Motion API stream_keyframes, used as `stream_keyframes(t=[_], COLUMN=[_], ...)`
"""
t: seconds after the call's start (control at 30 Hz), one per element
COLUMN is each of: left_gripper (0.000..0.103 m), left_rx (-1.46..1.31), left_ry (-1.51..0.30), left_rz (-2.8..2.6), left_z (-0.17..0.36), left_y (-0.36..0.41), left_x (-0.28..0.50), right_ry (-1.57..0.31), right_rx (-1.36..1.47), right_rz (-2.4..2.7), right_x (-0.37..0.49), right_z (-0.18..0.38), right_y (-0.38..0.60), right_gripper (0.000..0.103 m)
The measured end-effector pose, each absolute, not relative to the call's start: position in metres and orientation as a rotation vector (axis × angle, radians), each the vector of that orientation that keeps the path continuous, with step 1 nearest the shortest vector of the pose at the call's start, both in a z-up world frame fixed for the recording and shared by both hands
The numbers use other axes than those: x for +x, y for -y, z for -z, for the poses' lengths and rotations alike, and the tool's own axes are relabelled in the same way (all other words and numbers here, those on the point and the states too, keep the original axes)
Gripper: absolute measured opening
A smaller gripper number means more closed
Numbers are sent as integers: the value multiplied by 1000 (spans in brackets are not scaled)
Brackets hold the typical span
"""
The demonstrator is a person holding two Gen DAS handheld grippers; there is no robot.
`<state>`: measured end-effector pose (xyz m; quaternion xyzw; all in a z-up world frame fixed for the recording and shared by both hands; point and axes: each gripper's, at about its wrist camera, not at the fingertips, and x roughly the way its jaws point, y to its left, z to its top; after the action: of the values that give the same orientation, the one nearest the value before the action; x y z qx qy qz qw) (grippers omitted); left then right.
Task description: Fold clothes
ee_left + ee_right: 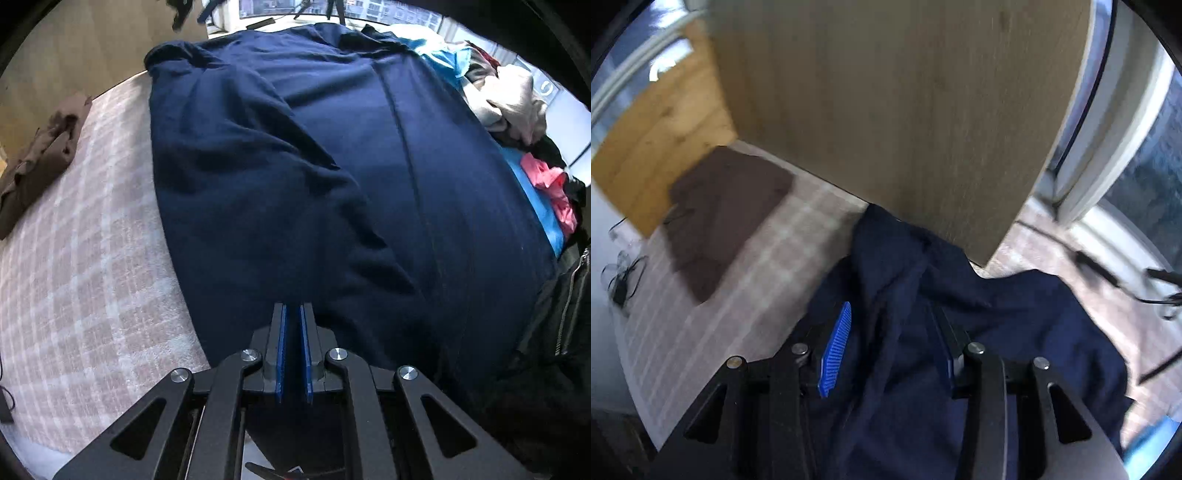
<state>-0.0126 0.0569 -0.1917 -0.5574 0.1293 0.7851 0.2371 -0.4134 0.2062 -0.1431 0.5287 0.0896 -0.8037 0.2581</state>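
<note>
The navy garment (332,155) lies spread across the middle of a bed covered in a pale checked sheet (92,258), one sleeve or panel already folded diagonally over its body, and its far end bunched against the wooden headboard (886,110). The left hand-held gripper (293,314) hangs over the garment's near edge with its blue pads (282,350) almost together and nothing visibly caught between them. The right hand-held gripper (890,325), jaws parted, straddles a rumpled ridge of the same cloth without pressing on it; the view is blurred. To fold well, each gripper should likely pinch a single layer at a hem or corner and draw the cloth flat before laying it over, so the crease falls straight. A folded brown garment (720,214) sits near the bed's far left corner, well apart. Along the right edge a heap of unfolded clothes (517,103), pink, white and black among them, crowds the navy cloth and could snag a wide sweep.
</note>
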Motion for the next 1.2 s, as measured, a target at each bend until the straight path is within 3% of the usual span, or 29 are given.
stream_keyframes(t=[0.07, 0.1, 0.13, 0.17, 0.3, 0.37, 0.43, 0.5, 0.6, 0.77, 1.03, 1.13, 1.17, 1.2], left_gripper=[9, 9, 8, 8, 9, 9, 9, 11, 11, 13, 15, 21, 22, 22], left_rx=[-1532, -1531, -1529, -1527, -1548, -1565, -1574, -1572, -1606, -1680, -1703, -1715, -1720, -1725], left_ry=[-359, -363, -363, -362, -309, -276, -245, -241, -312, -351, -340, -308, -294, -280], left_rz=[-2160, -2162, -2164, -2166, -2168, -2199, -2230, -2257, -2279, -2313, -2316, -2311, -2303, -2296], left_z=[192, 192, 192, 192, 190, 182, 173, 164, 167, 176, 183, 186, 188, 190], left_y=[-57, -58, -57, -57, -50, -42, -33, -26, -25, -23, -16, -12, -10, -9], left_x=[-11, -10, -9, -9, -9, -7, -5, -1, 2, 5, 16, 20, 21, 21], right_ry=[-226, -262, -298, -339, -525, -474, -426, -454, -505, -285, -408, -426, -445, -464], right_rx=[1464, 1480, 1497, 1499, 1463, 1407, 1331, 1291, 1325, 1534, 1617, 1641, 1643, 1639], right_rz=[2178, 2179, 2180, 2188, 2238, 2235, 2180, 2127, 2067, 2028, 2106, 2128, 2139, 2152], right_x=[-426, -429, -431, -431, -427, -418, -404, -393, -393, -435, -453, -458, -458, -459], right_z=[162, 169, 176, 179, 180, 160, 137, 127, 135, 155, 171, 180, 183, 185], right_y=[-207, -206, -205, -204, -202, -203, -196, -179, -153, -152, -135, -135, -135, -135], right_gripper=[41, 32, 11, 8, 14, 18, 38, 44, 44, 44, 44, 44, 43, 33])
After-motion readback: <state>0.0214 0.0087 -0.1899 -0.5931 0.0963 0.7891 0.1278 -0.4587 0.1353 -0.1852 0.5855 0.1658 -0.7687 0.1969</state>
